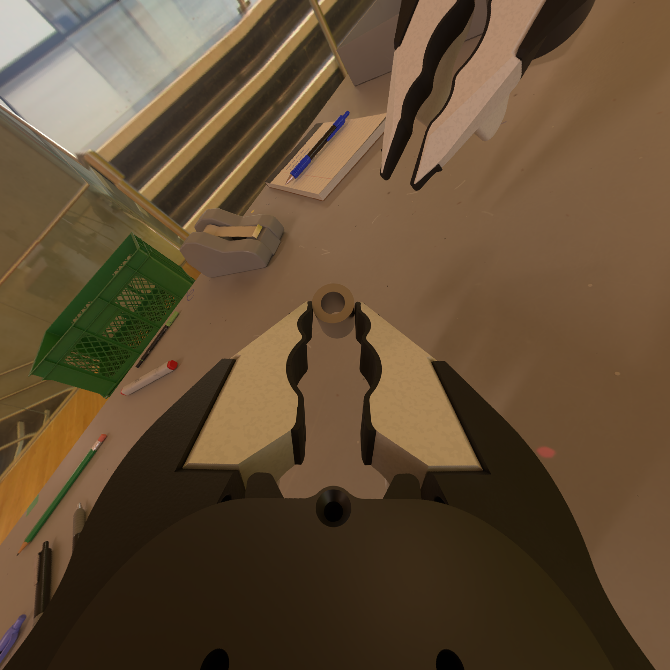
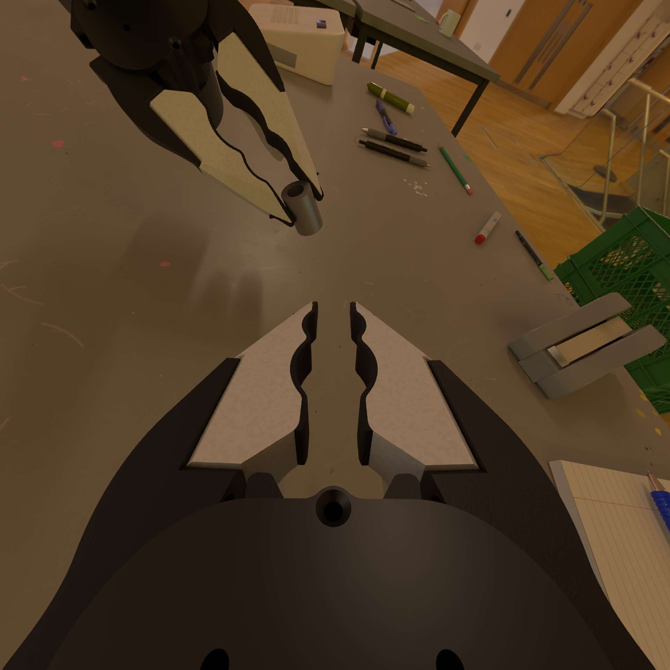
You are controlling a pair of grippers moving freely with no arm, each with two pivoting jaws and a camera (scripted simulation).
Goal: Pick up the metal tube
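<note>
A: Where's the metal tube [image 1: 333,311] sitting?

B: Upright on the grey table [image 1: 507,290], straight ahead at twelve o'clock in the left wrist view, right between the tips of the left gripper [image 1: 333,308]. From the right wrist view the tube [image 2: 301,208] shows at about eleven o'clock, with the left gripper [image 2: 304,208] angled down around it.

A: Clamped on it?

B: Both fingertips [image 1: 308,311] sit against the tube's sides, so it looks pinched near its top; its base looks to rest on the table, though I can't tell for sure.

A: And the right gripper [image 2: 333,306]?

B: Jaws apart with a narrow gap, nothing between them, hovering over bare tabletop. In the left view the right gripper [image 1: 411,177] hangs at one o'clock, well apart from the tube.

A: How much room around the tube?

B: Open surface from one through six o'clock. At ten o'clock a grey tape dispenser [image 1: 232,243] is the nearest thing; beyond it the table edge runs diagonally, with a green crate [image 1: 108,326] at nine. A notepad [image 1: 337,159] with a blue pen [image 1: 319,147] lies at twelve, farther off. A red-capped marker [image 1: 148,377] and a green pencil [image 1: 65,493] line the edge at eight o'clock
</note>
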